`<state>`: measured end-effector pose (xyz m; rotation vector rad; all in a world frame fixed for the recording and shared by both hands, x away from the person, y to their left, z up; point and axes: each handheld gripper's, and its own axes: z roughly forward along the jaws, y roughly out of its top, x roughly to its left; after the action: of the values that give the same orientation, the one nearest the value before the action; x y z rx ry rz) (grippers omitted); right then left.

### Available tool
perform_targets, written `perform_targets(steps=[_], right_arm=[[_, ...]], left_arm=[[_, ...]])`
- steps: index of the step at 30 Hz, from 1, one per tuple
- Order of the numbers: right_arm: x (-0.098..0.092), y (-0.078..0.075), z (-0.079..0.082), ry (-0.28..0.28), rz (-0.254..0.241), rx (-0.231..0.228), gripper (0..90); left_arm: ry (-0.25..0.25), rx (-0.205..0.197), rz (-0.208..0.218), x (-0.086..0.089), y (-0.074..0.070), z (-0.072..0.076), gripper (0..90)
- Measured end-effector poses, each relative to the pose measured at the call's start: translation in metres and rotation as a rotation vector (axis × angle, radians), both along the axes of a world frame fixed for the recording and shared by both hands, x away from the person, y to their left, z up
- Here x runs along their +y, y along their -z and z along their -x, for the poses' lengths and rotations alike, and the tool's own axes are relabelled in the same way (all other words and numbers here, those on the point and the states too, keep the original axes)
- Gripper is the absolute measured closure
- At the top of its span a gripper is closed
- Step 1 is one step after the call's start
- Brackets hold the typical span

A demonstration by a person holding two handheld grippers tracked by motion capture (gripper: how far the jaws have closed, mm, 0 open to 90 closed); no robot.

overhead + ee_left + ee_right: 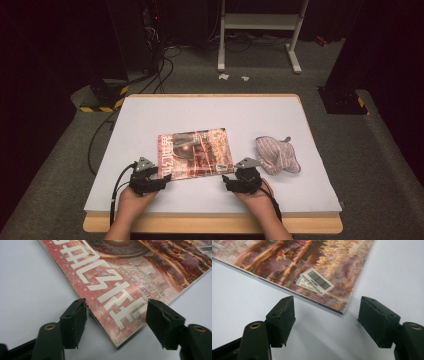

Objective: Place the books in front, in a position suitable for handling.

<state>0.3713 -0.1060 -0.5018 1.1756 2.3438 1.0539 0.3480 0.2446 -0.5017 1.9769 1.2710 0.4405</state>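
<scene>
A glossy red-covered magazine [196,154] lies flat near the middle of the pale grey tabletop [165,112], near edge facing the person. The left tool [116,312] straddles its near left corner with jaws spread, pinching nothing. The right tool [325,313], also spread and empty, sits just short of the barcode corner. This looks set up for a two-corner lift. A striped cloth pouch [276,154] lies apart, to the right.

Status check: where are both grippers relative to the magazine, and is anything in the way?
Left gripper open, at magazine near-left corner. Right gripper open, just short of near-right corner. Striped cloth right of magazine, apart from it.
</scene>
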Motion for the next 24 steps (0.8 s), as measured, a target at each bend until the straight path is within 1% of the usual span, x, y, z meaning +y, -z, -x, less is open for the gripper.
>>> perform_targets(steps=[2,3,6,9,10,11,12,13,14,15,16,19,20,22,24], right_arm=[[-0.003,0.002,0.000,-0.005,0.009,0.010,29.6],[-0.004,0.002,0.000,-0.006,-0.003,0.013,29.9],[-0.006,0.001,-0.001,-0.010,-0.006,0.004,32.0],[-0.006,0.001,-0.002,-0.018,-0.022,0.004,34.6],[-0.005,0.001,-0.003,-0.019,-0.030,0.003,35.0],[-0.004,0.000,-0.004,-0.019,-0.033,0.002,35.0],[-0.001,0.001,-0.006,-0.014,-0.028,0.002,34.8],[0.000,0.001,-0.007,-0.015,-0.029,0.003,34.6],[0.000,0.001,-0.007,-0.015,-0.029,0.003,34.6],[0.001,0.002,-0.008,-0.017,-0.023,0.005,34.4],[0.001,0.002,-0.009,-0.017,-0.022,0.009,34.2],[0.001,0.001,-0.009,-0.009,-0.052,0.025,34.7],[0.002,0.001,-0.010,-0.011,-0.052,0.025,35.2],[0.007,0.002,-0.011,-0.014,-0.030,0.017,35.4],[0.008,0.002,-0.012,-0.020,-0.029,0.018,35.3]], left_arm=[[0.000,0.003,-0.019,0.001,-0.001,0.002,30.4],[0.006,0.009,-0.022,0.001,0.000,0.003,29.7],[0.016,0.006,-0.050,-0.002,-0.001,0.006,27.9],[0.030,0.011,-0.050,-0.005,-0.001,0.007,25.2],[0.036,0.007,-0.061,-0.007,0.000,0.007,24.2],[0.034,0.000,-0.069,-0.008,0.000,0.008,23.4],[0.031,-0.005,-0.079,-0.009,0.000,0.008,24.7],[0.021,-0.010,-0.088,-0.010,0.001,0.008,27.1],[0.002,-0.016,-0.100,-0.010,0.001,0.009,27.1],[-0.004,-0.021,-0.096,-0.008,0.001,0.009,29.7],[-0.003,-0.022,-0.095,-0.007,0.001,0.008,29.9],[-0.010,-0.019,-0.085,-0.006,0.001,0.009,30.4],[-0.010,-0.016,-0.079,-0.005,0.001,0.008,30.5],[-0.014,-0.014,-0.065,-0.002,0.001,0.007,30.0],[-0.027,-0.010,-0.057,0.001,0.001,0.006,29.8]])
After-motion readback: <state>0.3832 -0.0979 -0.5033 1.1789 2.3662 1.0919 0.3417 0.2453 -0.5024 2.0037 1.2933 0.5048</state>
